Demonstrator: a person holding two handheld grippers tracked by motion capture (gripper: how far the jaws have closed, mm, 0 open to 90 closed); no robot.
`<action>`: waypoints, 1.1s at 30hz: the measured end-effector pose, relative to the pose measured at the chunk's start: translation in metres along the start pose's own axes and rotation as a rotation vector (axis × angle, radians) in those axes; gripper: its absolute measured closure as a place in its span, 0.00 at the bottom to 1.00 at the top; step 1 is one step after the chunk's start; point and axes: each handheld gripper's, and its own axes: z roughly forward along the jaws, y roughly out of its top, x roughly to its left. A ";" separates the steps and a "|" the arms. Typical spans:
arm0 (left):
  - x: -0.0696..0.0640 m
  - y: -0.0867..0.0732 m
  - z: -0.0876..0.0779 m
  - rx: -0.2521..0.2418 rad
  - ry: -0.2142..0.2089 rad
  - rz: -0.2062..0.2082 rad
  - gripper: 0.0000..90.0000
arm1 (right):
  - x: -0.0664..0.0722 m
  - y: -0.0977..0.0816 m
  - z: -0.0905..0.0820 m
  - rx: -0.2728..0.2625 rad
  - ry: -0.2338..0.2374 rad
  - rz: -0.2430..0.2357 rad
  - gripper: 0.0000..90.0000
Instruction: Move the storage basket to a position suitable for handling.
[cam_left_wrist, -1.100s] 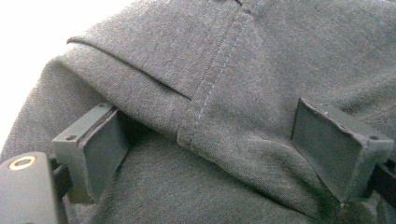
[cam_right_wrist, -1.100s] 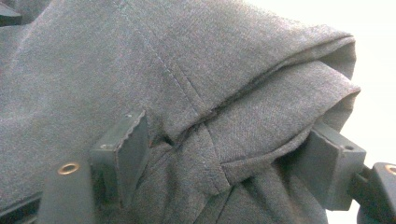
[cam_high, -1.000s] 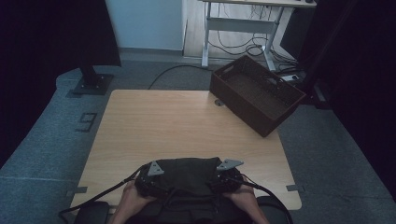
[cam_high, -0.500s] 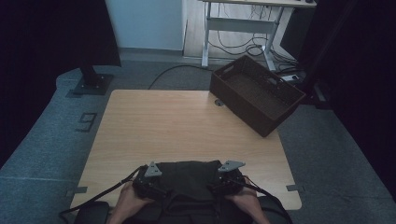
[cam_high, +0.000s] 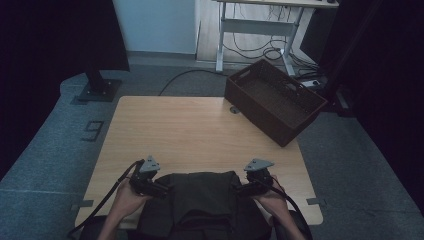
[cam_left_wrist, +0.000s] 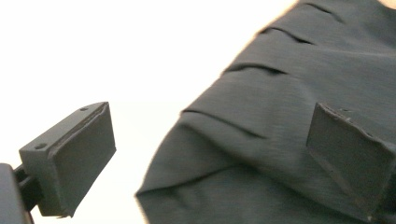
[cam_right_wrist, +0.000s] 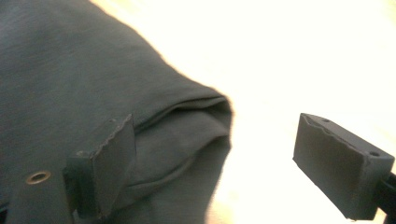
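The right gripper (cam_right_wrist: 219, 158) has its two black jaws wide apart, w/ nothing pressed between the pads; they have just been opening. A dark grey cloth (cam_right_wrist: 93, 79) lies on the left, its folded corner reaching btw. the jaws. The left jaw stands over the cloth. The bright table top (cam_right_wrist: 289, 60) is on the right.

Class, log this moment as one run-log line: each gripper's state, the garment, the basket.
left gripper: open, opening | right gripper: open, opening | dark garment: near edge, unheld | basket: far right
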 end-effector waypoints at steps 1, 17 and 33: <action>0.005 -0.002 0.000 0.006 0.020 -0.003 0.01 | -0.003 0.001 0.000 0.003 -0.009 0.000 0.13; 0.066 -0.053 0.014 0.070 0.162 -0.119 0.00 | -0.066 0.018 0.000 0.029 -0.128 0.106 0.00; 0.083 -0.069 0.020 0.094 0.162 -0.173 0.00 | -0.136 0.040 -0.018 0.013 -0.186 0.225 0.08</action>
